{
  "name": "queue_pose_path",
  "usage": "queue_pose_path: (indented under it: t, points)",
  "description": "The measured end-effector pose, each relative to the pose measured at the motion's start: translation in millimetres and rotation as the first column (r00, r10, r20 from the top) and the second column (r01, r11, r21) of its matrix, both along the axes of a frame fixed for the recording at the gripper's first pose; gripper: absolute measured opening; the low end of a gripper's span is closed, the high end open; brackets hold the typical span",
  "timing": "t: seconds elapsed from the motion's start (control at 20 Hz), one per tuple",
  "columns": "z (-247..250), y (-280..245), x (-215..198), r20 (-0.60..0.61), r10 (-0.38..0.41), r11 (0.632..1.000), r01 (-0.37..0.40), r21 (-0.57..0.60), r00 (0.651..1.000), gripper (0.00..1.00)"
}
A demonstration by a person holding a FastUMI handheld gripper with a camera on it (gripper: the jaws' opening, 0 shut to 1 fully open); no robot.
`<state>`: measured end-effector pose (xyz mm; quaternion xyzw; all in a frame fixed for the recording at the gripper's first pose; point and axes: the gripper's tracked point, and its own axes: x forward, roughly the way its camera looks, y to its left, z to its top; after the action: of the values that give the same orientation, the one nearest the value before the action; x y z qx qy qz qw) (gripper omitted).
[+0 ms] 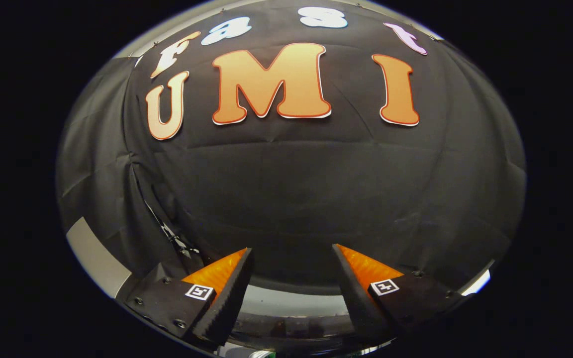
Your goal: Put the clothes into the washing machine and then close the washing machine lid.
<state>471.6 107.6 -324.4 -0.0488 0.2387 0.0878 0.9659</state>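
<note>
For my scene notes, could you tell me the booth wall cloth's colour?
Black, creased cloth wall, clearest in the gripper view beyond the open jaws.

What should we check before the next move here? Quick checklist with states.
1. Gripper open: ok, fingers spread wide apart.
2. Nothing held: ok, the gap between the fingers holds nothing.
3. Clothes in sight: not ok, the gripper faces the black cloth wall.
4. Washing machine located: cannot tell, a glossy curved surface lies just below the fingers, but what it is cannot be told.
5. Lid open or shut: cannot tell.
6. Room ahead of the fingers: ok, nothing stands between them and the wall.
</note>
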Motion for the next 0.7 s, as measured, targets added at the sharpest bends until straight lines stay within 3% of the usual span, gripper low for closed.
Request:
queue_pose_path:
  t: [0.7]
  points:
    - [3, -9, -61, -0.015, -0.020, 0.999, 0.020, -0.026, 1.000, 1.00]
